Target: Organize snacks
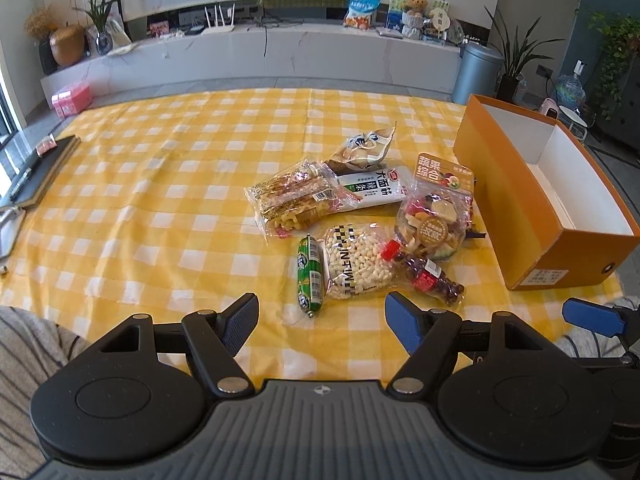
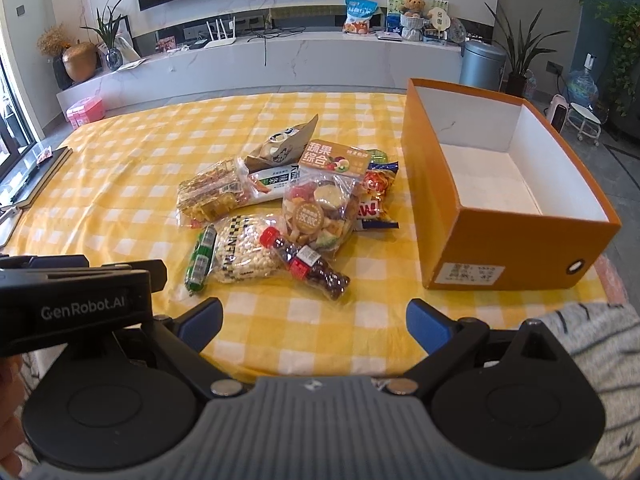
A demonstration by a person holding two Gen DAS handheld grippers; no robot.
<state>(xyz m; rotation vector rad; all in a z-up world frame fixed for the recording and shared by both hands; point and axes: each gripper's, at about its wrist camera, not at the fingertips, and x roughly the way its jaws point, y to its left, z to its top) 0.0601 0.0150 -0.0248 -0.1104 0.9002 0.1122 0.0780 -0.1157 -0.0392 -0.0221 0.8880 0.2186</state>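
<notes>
A heap of snacks lies on the yellow checked tablecloth (image 1: 160, 200): a green sausage (image 1: 310, 276), a bag of white nuts (image 1: 356, 260), a small bottle with a red cap (image 1: 424, 274), a dried fruit bag (image 1: 438, 216), a clear bag of biscuit sticks (image 1: 294, 198) and a white-green pack (image 1: 370, 186). An open orange box (image 1: 516, 216) with a white inside stands to their right. My left gripper (image 1: 322, 326) hangs open just short of the sausage. My right gripper (image 2: 316, 326) is open too, in front of the bottle (image 2: 310, 266), nothing between its fingers.
In the right wrist view a red-blue snack bag (image 2: 378, 196) lies between the heap and the orange box (image 2: 492, 216). A dark notebook (image 1: 44, 168) sits at the table's left edge. A person's striped sleeve (image 2: 600, 360) shows by the right gripper. A TV bench stands behind.
</notes>
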